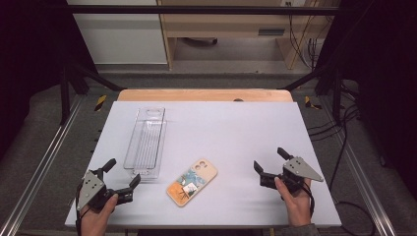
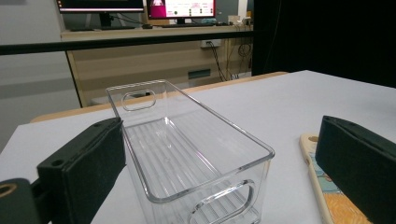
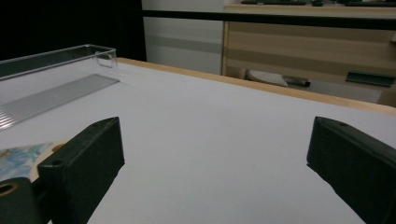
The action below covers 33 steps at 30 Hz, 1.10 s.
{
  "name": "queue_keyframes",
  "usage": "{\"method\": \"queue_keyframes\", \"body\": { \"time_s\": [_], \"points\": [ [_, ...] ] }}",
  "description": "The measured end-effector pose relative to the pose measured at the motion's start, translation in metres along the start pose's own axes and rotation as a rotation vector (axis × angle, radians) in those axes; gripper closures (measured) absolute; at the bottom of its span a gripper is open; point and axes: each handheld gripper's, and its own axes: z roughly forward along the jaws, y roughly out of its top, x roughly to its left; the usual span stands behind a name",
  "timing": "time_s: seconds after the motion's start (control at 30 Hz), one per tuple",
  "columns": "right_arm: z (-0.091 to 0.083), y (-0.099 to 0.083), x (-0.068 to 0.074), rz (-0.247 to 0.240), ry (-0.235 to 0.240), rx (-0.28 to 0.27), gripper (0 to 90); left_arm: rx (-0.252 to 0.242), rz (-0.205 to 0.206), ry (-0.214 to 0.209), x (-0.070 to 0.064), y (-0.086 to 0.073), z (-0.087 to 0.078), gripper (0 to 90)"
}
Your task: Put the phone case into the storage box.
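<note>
A clear plastic bin (image 1: 145, 142) lies lengthwise on the left half of the white table, empty; it rises right ahead between the jaws in the left gripper view (image 2: 187, 154). A phone case (image 1: 192, 181) with an orange and light-blue print lies flat right of the bin's near end, its edge (image 2: 314, 172) beside the right jaw. My left gripper (image 1: 123, 173) rests open at the near left corner, just short of the bin. My right gripper (image 1: 270, 158) is open at the near right, with bare table between its jaws. The bin's far end (image 3: 56, 74) and a corner of the case (image 3: 21, 156) lie off to its left.
The white table top (image 1: 236, 132) has a wooden strip (image 1: 204, 95) along its far edge. Black frame bars (image 1: 83, 73) and metal rails flank the table. Cables hang at the far right (image 1: 339, 123). A wooden desk (image 2: 154, 56) stands beyond the table.
</note>
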Motion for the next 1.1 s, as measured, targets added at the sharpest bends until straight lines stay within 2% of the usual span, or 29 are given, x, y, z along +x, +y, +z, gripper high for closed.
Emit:
{"method": "queue_keyframes", "body": {
  "time_s": [0.07, 0.13, 0.2, 0.4, 0.47, 0.5, 0.53, 0.57, 0.63, 0.7, 0.73, 0.9, 1.1],
  "points": [
    [-0.004, -0.001, 0.0, 0.018, 0.025, -0.013, 3.2, 0.007, 0.003, -0.002, -0.002, 0.002, 0.0, 1.7],
    [-0.006, -0.004, -0.001, 0.009, 0.039, -0.012, 3.0, 0.021, 0.01, -0.009, -0.005, 0.006, 0.0, 1.7],
    [-0.006, -0.005, -0.001, 0.003, 0.035, -0.007, 3.3, 0.059, 0.039, -0.002, -0.009, 0.009, 0.0, 1.6],
    [-0.008, -0.007, -0.003, 0.02, 0.043, -0.02, 3.3, 0.095, 0.064, -0.031, -0.021, 0.02, 0.003, 1.8],
    [-0.008, -0.009, -0.003, 0.022, 0.052, -0.011, 4.9, 0.115, 0.071, -0.059, -0.03, 0.027, 0.007, 1.8],
    [-0.008, -0.009, -0.003, 0.022, 0.052, -0.011, 4.9, 0.115, 0.071, -0.059, -0.03, 0.027, 0.007, 1.8],
    [-0.008, -0.009, -0.002, 0.008, 0.06, -0.001, 5.0, 0.132, 0.07, -0.081, -0.037, 0.031, 0.011, 1.8],
    [-0.008, -0.009, -0.002, 0.008, 0.06, -0.001, 5.0, 0.132, 0.07, -0.081, -0.037, 0.031, 0.011, 1.8],
    [-0.009, -0.009, -0.002, 0.022, 0.063, -0.007, 4.2, 0.175, 0.078, -0.112, -0.048, 0.033, 0.019, 1.8],
    [-0.009, -0.009, -0.001, 0.018, 0.059, -0.008, 4.0, 0.187, 0.079, -0.124, -0.053, 0.032, 0.022, 1.9],
    [-0.009, -0.008, -0.001, 0.009, 0.059, -0.011, 3.8, 0.213, 0.084, -0.147, -0.06, 0.032, 0.026, 1.9],
    [-0.006, -0.01, 0.001, -0.006, 0.054, 0.003, 3.5, 0.251, 0.1, -0.186, -0.07, 0.03, 0.038, 2.0],
    [-0.007, -0.01, 0.0, -0.001, 0.043, -0.001, 3.4, 0.297, 0.115, -0.223, -0.079, 0.032, 0.05, 1.9]
  ]
}}
